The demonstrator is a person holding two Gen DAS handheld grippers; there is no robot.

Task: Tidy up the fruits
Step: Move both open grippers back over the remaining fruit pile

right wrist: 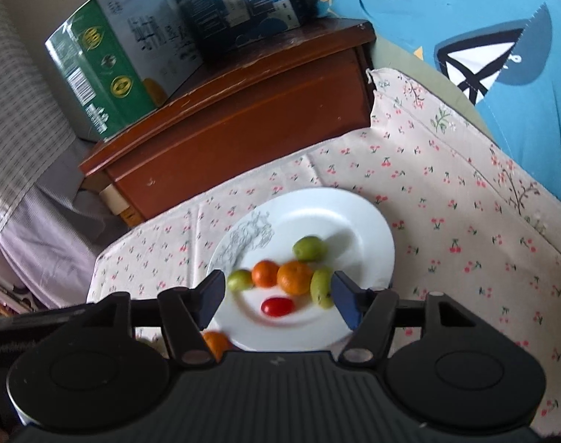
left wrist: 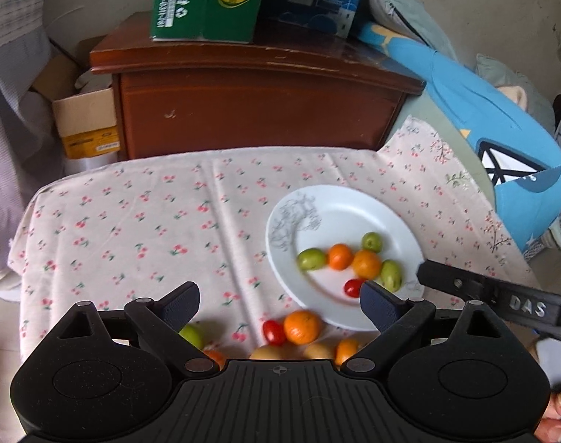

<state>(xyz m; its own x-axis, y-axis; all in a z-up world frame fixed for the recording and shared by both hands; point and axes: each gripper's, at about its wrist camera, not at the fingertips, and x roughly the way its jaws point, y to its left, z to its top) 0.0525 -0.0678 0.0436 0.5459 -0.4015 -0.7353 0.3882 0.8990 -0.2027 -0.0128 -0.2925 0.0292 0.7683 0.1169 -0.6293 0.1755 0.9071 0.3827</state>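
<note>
**Inspector:** Left wrist view first. State of the jaws?

**Assistant:** The left gripper (left wrist: 280,306) has its jaws spread wide with nothing between them. It hangs over the near edge of the cloth-covered surface (left wrist: 132,229).

**Inspector:** Where is the fruit?

**Assistant:** In two groups. Six pieces sit on the white plate (left wrist: 354,206), ahead and to the right of the jaws. The rest lie loose on the cloth close under the gripper: an orange (left wrist: 302,326) touching a cherry tomato (left wrist: 274,332), a green fruit (left wrist: 191,336) partly behind the left finger, and more pieces half hidden by the gripper body. The right gripper's arm enters from the right edge, by the plate rim.

**Inspector:** Right wrist view.

**Assistant:** The right gripper (right wrist: 276,295) has its jaws partly open and empty; the pads press on nothing. It hovers over the plate's near half. A red tomato (right wrist: 277,306) lies on the plate in line with the gap, its long axis running across, roughly from one finger to the other.

**Inspector:** Your judgement on what decides the next move?

**Assistant:** The loose fruit lies nearest the left jaws, just below and ahead, so that hand looks better placed. The orange touching the tomato leaves little room to close on one alone.
</note>
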